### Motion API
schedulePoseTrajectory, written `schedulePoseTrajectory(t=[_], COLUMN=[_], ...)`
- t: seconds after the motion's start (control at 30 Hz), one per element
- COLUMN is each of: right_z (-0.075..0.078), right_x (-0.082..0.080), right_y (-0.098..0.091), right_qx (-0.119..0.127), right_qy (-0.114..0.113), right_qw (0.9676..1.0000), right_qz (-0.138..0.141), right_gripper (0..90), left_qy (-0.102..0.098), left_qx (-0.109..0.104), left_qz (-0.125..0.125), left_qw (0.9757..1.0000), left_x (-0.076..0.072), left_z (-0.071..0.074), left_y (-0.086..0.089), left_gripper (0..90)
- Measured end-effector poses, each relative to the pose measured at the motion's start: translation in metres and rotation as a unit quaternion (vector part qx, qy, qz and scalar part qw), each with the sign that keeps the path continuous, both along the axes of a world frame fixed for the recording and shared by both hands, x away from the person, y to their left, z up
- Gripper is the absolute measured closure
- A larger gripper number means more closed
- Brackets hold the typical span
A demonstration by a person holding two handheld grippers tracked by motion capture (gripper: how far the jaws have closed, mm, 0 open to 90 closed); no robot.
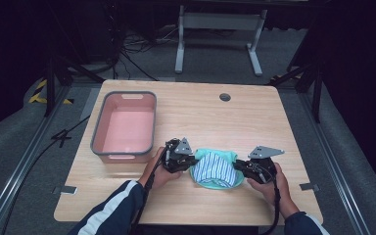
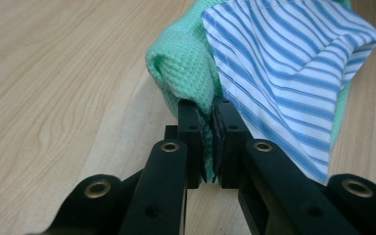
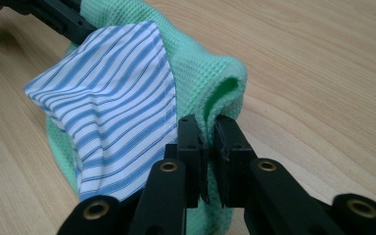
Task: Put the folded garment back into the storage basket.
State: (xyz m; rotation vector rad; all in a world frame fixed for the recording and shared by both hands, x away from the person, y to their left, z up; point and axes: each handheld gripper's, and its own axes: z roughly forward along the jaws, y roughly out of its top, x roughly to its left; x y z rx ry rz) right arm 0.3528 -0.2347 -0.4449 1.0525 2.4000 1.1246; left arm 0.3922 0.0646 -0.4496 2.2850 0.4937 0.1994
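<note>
A mint-green waffle cloth (image 1: 216,157) lies bunched on the wooden table, with a blue-and-white striped cloth (image 1: 214,169) on top of it. My left gripper (image 1: 192,162) is shut on the green cloth's left edge (image 2: 188,81); its jaws pinch the fabric, and the striped cloth (image 2: 293,63) lies just to the right. My right gripper (image 1: 237,166) is shut on the green cloth's right edge (image 3: 215,90), beside the striped cloth (image 3: 112,93). The left gripper's jaws show far off at the top left of the right gripper view.
A pink tub with a grey rim (image 1: 98,132) stands empty at the left of the table (image 1: 254,117). A round cable hole (image 1: 224,97) sits near the far edge. Beyond the table is a white frame on the floor.
</note>
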Motion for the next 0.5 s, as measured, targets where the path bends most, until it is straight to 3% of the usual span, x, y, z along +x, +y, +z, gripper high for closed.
schedulePoseTrajectory(t=[0.3, 0.37, 0.5], right_z=[0.009, 0.011, 0.018], right_x=[0.004, 0.004, 0.006], right_y=[0.003, 0.006, 0.014], right_qx=[0.003, -0.009, -0.007], right_qy=[-0.002, -0.008, -0.008], right_qw=[1.0, 0.9999, 0.9999], right_qz=[-0.007, -0.007, -0.002], right_gripper=[82.6, 82.8, 82.8], left_qy=[-0.001, -0.005, -0.013], left_qx=[0.006, 0.013, 0.014], left_qz=[0.002, -0.003, 0.0], left_qw=[1.0, 0.9999, 0.9998], left_x=[0.0, -0.001, -0.003], left_z=[0.016, 0.021, 0.03], left_y=[-0.002, -0.002, -0.002], left_gripper=[84.2, 84.2, 84.2])
